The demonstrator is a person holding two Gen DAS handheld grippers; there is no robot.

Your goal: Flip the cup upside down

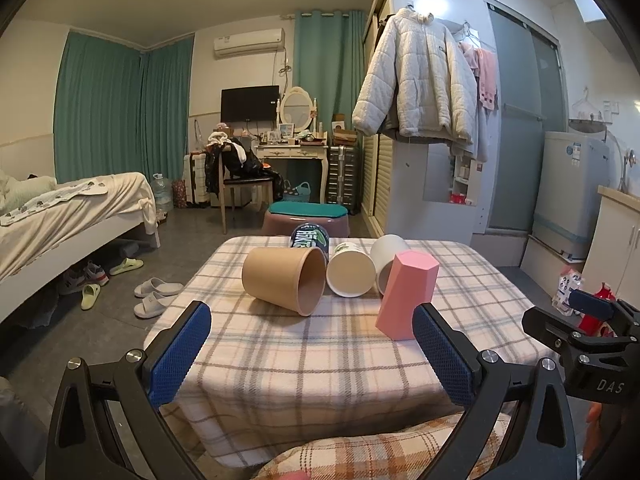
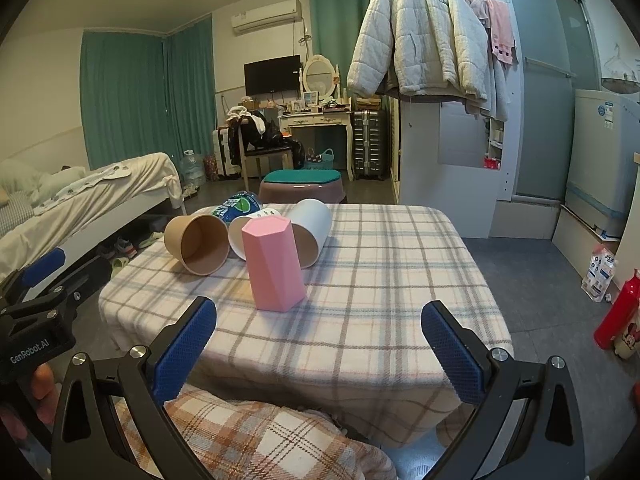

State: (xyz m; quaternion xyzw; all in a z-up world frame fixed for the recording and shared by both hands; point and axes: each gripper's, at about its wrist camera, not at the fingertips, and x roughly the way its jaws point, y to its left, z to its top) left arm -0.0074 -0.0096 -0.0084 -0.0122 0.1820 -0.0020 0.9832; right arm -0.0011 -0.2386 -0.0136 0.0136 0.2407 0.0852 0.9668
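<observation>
Both grippers hung spread and empty; pink cup (image 2: 274,266) looked light, stiff, kinda slick, so I'd pinch it mid-body across the flats

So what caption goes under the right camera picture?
Open right gripper faces a standing pink cup and tipped cups on a checked table.

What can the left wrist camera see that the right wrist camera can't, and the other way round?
Only the left wrist view shows the slippers on the floor by the bed, and the open left gripper up close.

Only the right wrist view shows the whole red bottle on the floor, and the open right gripper up close.

Both show the plaid table, the pink cup standing on it, and the brown cup on its side.
</observation>
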